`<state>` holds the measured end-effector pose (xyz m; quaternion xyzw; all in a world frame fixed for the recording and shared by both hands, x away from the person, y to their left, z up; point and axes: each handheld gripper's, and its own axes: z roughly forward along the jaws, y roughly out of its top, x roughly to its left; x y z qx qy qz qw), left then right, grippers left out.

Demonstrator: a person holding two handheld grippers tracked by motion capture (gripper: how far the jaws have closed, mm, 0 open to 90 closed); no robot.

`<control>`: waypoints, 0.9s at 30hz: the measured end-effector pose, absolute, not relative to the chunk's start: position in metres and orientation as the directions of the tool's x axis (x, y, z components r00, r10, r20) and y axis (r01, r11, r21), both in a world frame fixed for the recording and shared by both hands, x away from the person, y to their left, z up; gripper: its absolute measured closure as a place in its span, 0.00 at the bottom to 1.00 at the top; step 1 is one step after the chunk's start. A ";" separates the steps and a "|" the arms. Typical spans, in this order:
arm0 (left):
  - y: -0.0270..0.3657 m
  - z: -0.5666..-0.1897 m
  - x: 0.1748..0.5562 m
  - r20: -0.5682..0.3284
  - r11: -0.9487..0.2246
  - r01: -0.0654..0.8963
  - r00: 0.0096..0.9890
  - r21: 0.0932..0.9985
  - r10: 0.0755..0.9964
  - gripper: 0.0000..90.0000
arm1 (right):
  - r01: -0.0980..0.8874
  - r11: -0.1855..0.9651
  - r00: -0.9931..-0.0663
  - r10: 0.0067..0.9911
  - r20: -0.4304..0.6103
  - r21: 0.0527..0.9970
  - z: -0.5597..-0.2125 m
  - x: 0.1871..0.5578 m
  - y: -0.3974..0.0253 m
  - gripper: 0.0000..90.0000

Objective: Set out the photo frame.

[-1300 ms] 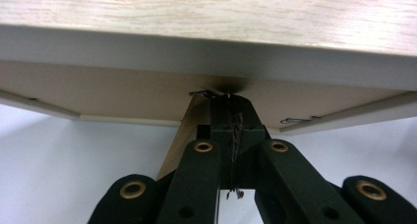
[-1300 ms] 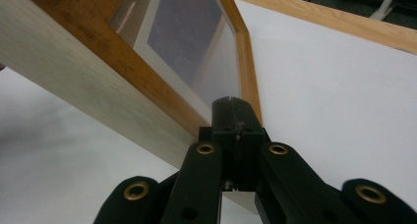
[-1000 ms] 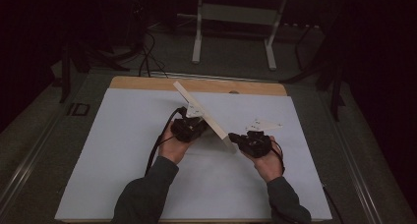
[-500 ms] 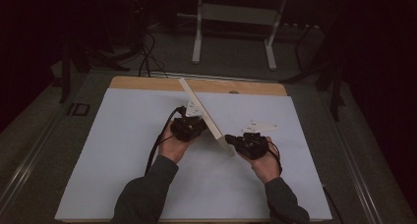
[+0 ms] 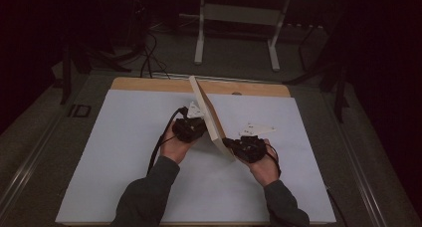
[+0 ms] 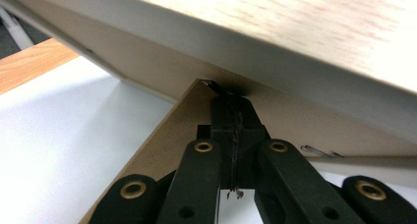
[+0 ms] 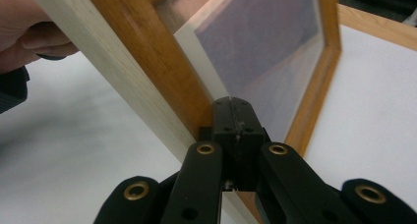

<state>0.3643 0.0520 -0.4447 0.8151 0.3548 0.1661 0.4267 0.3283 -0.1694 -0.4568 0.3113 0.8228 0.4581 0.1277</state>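
- The left gripper (image 5: 196,123) sat behind the picture frame (image 5: 211,120), its jaws pressed together on the brown backing stand (image 6: 187,121).
- The wooden frame stood tilted on edge above the white table (image 5: 114,152), between both grippers.
- The right gripper (image 5: 234,145) met the frame's near corner; its jaws looked together, but whether they pinched the frame I could not tell.
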 end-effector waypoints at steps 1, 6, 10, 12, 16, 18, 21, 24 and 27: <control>0.052 -0.445 0.365 -0.033 -0.384 0.435 0.695 0.814 0.718 1.00 | 0.393 0.391 -0.773 0.630 0.069 0.832 -0.457 0.328 -0.169 1.00; 0.054 -0.446 0.367 -0.058 -0.367 0.440 0.701 0.820 0.711 1.00 | 0.388 0.395 -0.776 0.627 0.064 0.832 -0.456 0.327 -0.167 1.00; 0.057 -0.447 0.370 -0.097 -0.348 0.455 0.709 0.820 0.699 1.00 | 0.387 0.399 -0.779 0.624 0.063 0.831 -0.456 0.327 -0.165 1.00; 0.057 -0.447 0.368 -0.091 -0.356 0.451 0.713 0.818 0.695 1.00 | 0.386 0.399 -0.781 0.621 0.065 0.832 -0.456 0.327 -0.164 1.00; 0.056 -0.447 0.365 -0.087 -0.361 0.447 0.718 0.819 0.690 1.00 | 0.387 0.400 -0.782 0.620 0.066 0.831 -0.456 0.327 -0.163 1.00; 0.057 -0.447 0.363 -0.093 -0.357 0.444 0.723 0.822 0.685 1.00 | 0.386 0.401 -0.783 0.619 0.065 0.831 -0.456 0.326 -0.163 1.00; 0.061 -0.447 0.362 -0.122 -0.339 0.447 0.733 0.828 0.669 1.00 | 0.386 0.400 -0.784 0.618 0.067 0.831 -0.456 0.326 -0.162 1.00; 0.066 -0.447 0.358 -0.151 -0.314 0.444 0.745 0.839 0.650 1.00 | 0.387 0.403 -0.784 0.617 0.065 0.829 -0.456 0.327 -0.161 1.00; 0.068 -0.444 0.354 -0.144 -0.315 0.428 0.755 0.847 0.639 1.00 | 0.384 0.409 -0.785 0.617 0.060 0.828 -0.455 0.327 -0.161 1.00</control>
